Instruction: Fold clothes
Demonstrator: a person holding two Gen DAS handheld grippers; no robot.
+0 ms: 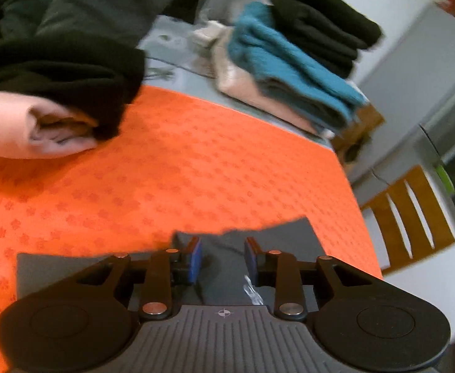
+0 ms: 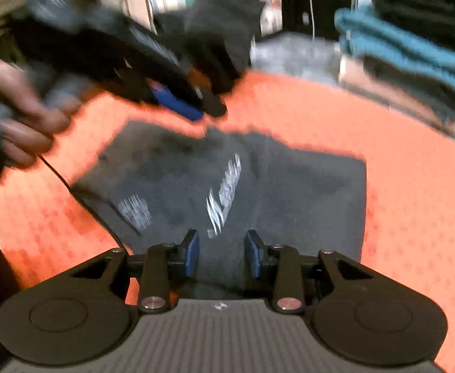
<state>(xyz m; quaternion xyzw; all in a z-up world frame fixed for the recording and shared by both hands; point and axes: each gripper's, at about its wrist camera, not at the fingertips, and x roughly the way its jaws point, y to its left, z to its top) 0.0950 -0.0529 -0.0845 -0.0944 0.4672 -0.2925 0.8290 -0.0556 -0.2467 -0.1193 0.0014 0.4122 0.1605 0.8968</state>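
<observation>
Orange patterned cloth (image 1: pixel 196 161) covers your bench; folded stack (image 1: pixel 289 71) at far edge; your left claw (image 1: pixel 222 261) and right claw (image 2: pixel 222 255) both apart, empty, above grey printed garment (image 2: pixel 258 186)

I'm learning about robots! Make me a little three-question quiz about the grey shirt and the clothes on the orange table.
1. True or false: the right gripper has its fingers closed tight on the grey shirt.
2. Multiple choice: in the folded stack at the far side of the orange tablecloth, which colour lies on top? A) teal B) black C) pale pink
3. Fill in: the left gripper is seen above the shirt's ______ edge in the right wrist view.

Key:
1. False. The fingers stand apart with only shirt fabric showing between them.
2. B. The black garment tops the teal one.
3. Far.
</observation>
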